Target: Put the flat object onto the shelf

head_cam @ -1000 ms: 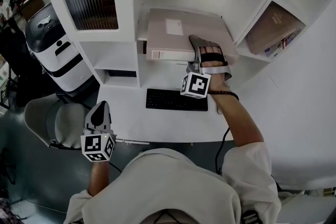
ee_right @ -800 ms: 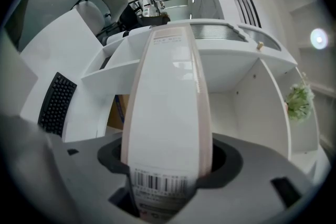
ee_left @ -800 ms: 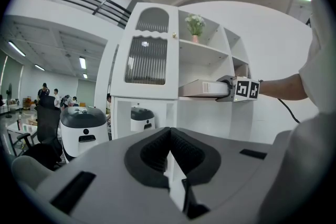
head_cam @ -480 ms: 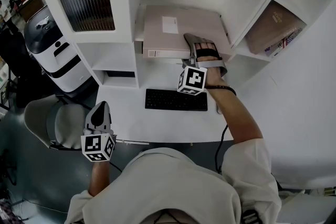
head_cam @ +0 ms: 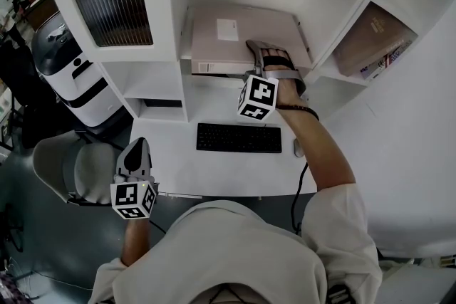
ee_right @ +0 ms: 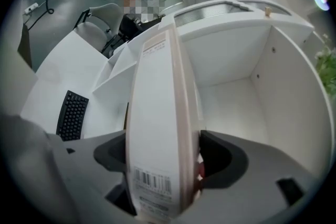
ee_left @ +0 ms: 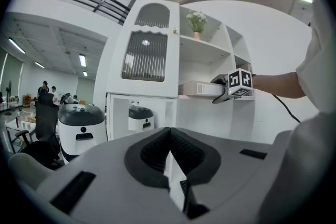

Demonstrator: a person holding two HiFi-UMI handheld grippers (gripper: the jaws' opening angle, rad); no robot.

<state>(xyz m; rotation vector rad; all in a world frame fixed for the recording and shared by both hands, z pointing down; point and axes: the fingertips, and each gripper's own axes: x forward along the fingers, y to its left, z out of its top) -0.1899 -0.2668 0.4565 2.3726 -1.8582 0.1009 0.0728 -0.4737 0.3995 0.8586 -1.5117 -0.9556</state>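
Note:
A flat beige box lies on the white shelf above the desk, its labelled edge toward me. My right gripper reaches in over the box's near right part. In the right gripper view the box stands edge-on between the jaws of that gripper. The jaws are opening, with a thin gap at the right pad. My left gripper hangs low at the left beside the desk, shut and empty; its pads meet. From the left gripper view the box and right gripper are far off.
A black keyboard and a mouse sit on the desk below the shelf. A brown book leans in the right compartment. A ribbed-glass cabinet door is at the left, with a white machine and a chair beyond.
The right gripper and the box have moved farther into the shelf opening. The left gripper has stayed in place.

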